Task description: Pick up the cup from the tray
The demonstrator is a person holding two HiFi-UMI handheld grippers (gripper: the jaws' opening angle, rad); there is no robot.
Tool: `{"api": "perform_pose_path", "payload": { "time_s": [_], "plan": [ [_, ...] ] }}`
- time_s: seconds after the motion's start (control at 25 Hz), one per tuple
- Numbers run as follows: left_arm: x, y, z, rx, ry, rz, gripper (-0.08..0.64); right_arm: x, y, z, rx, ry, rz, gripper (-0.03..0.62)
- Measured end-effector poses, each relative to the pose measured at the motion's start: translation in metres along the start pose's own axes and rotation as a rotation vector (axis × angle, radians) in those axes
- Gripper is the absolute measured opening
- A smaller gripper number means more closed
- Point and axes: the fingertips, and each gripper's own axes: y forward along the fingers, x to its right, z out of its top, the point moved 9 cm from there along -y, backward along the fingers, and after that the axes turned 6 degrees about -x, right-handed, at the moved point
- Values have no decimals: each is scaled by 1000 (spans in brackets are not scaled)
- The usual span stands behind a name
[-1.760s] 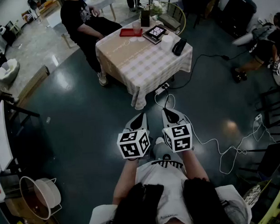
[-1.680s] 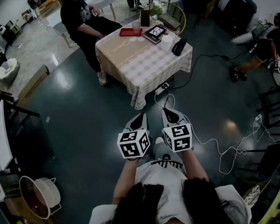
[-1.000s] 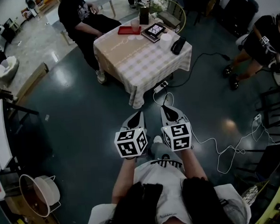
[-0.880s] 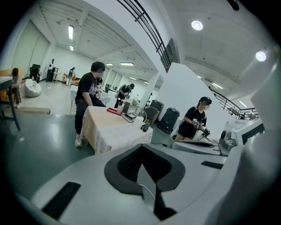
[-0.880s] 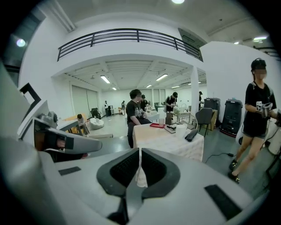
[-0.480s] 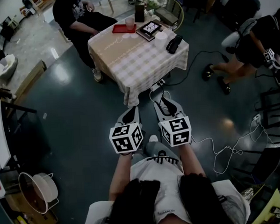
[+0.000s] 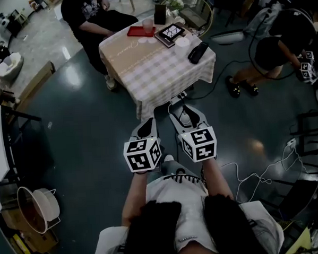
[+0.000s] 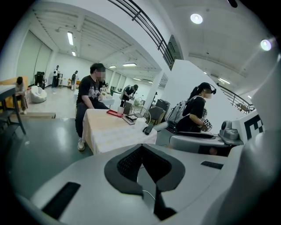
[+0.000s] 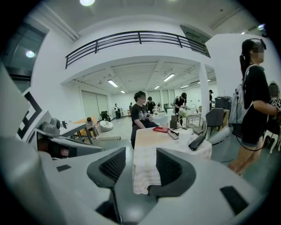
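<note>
A pale cup (image 7: 148,25) stands on a red tray (image 7: 138,31) at the far edge of a table (image 7: 145,71) with a checked cloth. Both grippers are held over the floor, short of the table's near edge and well away from the cup. My left gripper (image 7: 147,127) is shut and empty. My right gripper (image 7: 182,109) has just been opening its jaws, and nothing is between them. In the right gripper view the cup (image 9: 165,125) and tray (image 9: 160,129) show far off, above the open right gripper (image 9: 140,169). The left gripper view has the tray (image 8: 113,113) far beyond the left gripper (image 8: 141,150).
A person (image 7: 89,16) sits at the table's far left side. Another person (image 7: 277,43) with a backpack stands to the right. On the table lie a black handset (image 7: 197,51), a patterned box (image 7: 170,33) and a white roll (image 7: 182,42). Cables (image 7: 257,172) run over the floor.
Both grippers have come nearer the table. The right gripper's jaws have gone from shut to open. The person at the right has walked closer to the table.
</note>
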Motion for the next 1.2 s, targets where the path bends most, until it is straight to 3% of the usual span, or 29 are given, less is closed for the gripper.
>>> {"api": "perform_pose_path", "payload": {
  "time_s": [0.24,0.52,0.68,1.2],
  "plan": [
    [-1,15,11,8,7,16,6,11,16,8,3,-9,29,213],
    [-19,46,34,-6,3,16,6,26,48,24,8,-2,5,227],
    [-33,64,56,9,4,7,6,32,73,42,-5,-36,-10,232],
    [-98,122,142,10,16,-61,6,43,165,113,-14,-7,-67,236]
  ]
}}
